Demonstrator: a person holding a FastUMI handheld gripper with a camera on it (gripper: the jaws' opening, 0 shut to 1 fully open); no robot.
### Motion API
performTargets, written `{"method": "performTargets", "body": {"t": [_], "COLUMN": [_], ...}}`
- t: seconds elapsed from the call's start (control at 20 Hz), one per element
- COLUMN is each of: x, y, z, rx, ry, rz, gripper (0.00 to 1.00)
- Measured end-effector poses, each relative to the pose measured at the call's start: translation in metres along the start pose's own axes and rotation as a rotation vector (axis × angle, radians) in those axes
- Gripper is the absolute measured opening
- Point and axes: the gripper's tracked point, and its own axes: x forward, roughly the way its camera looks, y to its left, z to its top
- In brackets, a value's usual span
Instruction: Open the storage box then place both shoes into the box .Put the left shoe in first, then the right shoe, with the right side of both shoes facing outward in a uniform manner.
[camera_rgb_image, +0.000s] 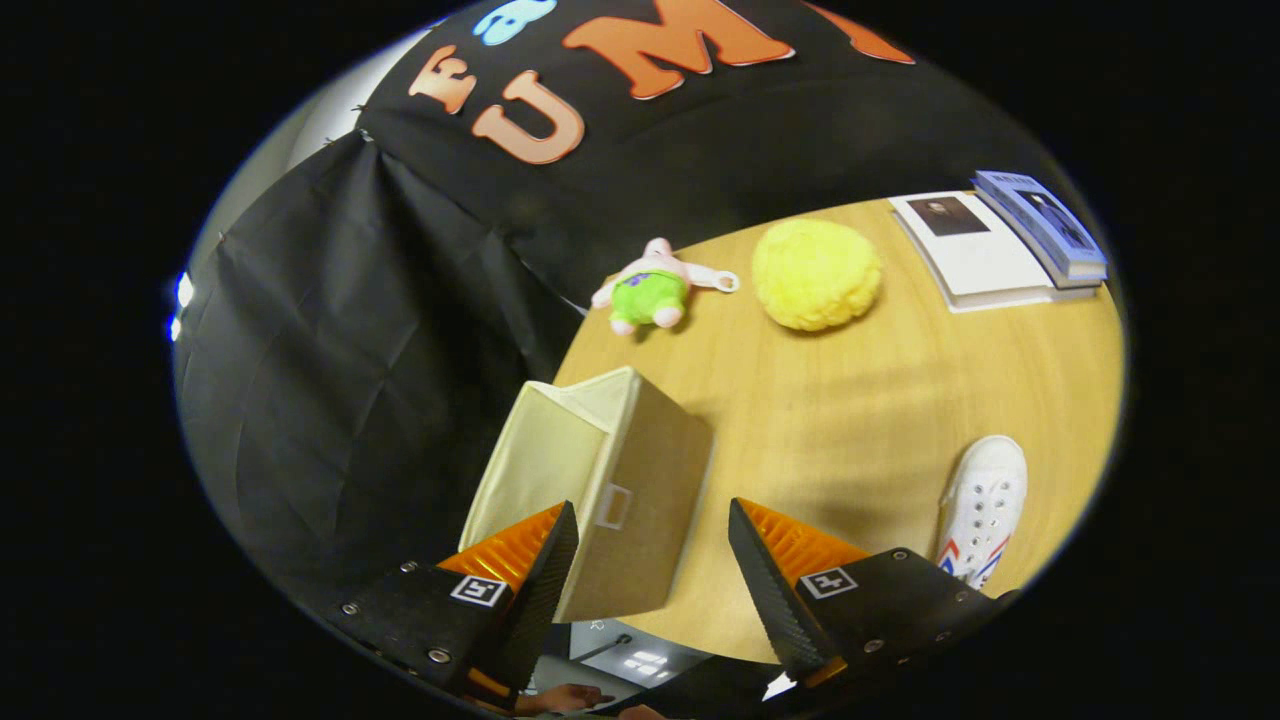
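there, tongs (652, 520) wide apart, empty

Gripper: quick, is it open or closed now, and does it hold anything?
Gripper: open and holding nothing; its fingers are spread apart, with the handle side of the storage box between and just ahead of them.

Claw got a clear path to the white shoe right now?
Probably yes. The claw is open and holds nothing, and the white shoe lies on bare table beside one finger, apart from the fabric storage box.
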Motion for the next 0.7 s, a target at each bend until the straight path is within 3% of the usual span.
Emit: {"method": "performTargets", "body": {"t": [0.4,0.7], "x": [-0.038,-0.04], "y": [-0.159,-0.236], "z": [-0.037,-0.071], "rx": [0.189,0.162], "ry": [0.002,0.024], "rz": [-0.249,-0.405], "gripper": [0.91,0.92]}}
